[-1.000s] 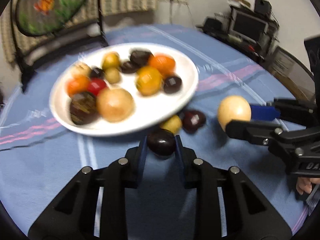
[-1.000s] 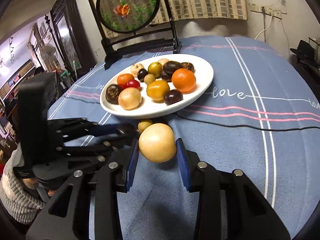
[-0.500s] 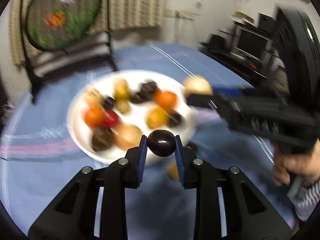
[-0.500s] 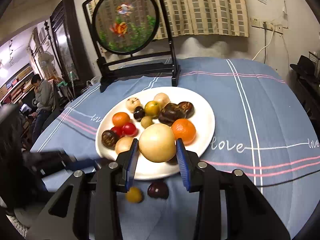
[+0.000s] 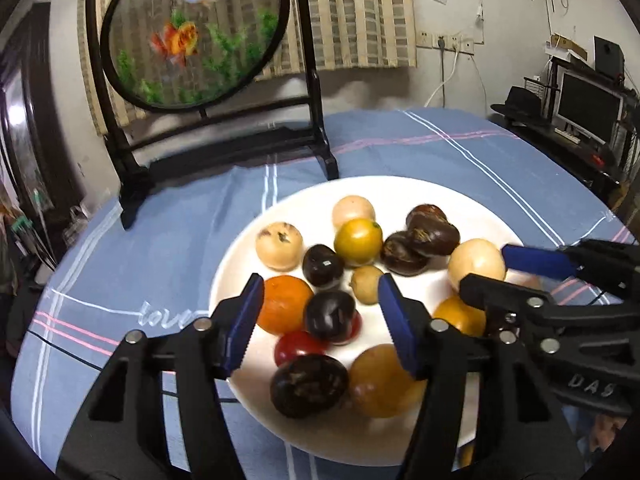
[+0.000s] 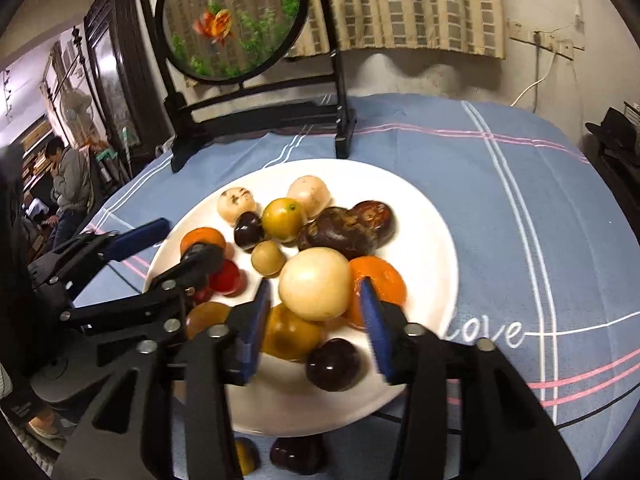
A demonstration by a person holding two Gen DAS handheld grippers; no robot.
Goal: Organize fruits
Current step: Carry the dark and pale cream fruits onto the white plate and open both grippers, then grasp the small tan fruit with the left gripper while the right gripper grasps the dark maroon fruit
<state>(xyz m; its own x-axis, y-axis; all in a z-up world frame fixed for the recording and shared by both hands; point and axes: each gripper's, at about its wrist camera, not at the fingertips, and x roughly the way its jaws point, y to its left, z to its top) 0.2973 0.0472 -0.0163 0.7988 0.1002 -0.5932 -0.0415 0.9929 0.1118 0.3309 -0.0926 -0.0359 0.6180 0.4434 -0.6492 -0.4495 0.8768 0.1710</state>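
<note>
We hold left gripper over the white plate, jaws just opened, dark plum loose between | right gripper jaws just opened, pale round fruit released | bare rim at 12 o'clock.

Blue striped tablecloth, round goldfish screen backed by checked curtain, monitor at right, dim light

- Left gripper: matte black plastic frame, two angled arms with triangular cut-outs.
- Fingers faced with blue pads, toothed along the inner edge.
- Round silver screws at the finger pivots.
- Right gripper: same black build, blue pads, silver screws.
- Its body, seen from the left wrist view, carries raised lettering "DAS", partly cut off.
- Ribbed grey-and-white knit sleeve at the frame edge.
</note>
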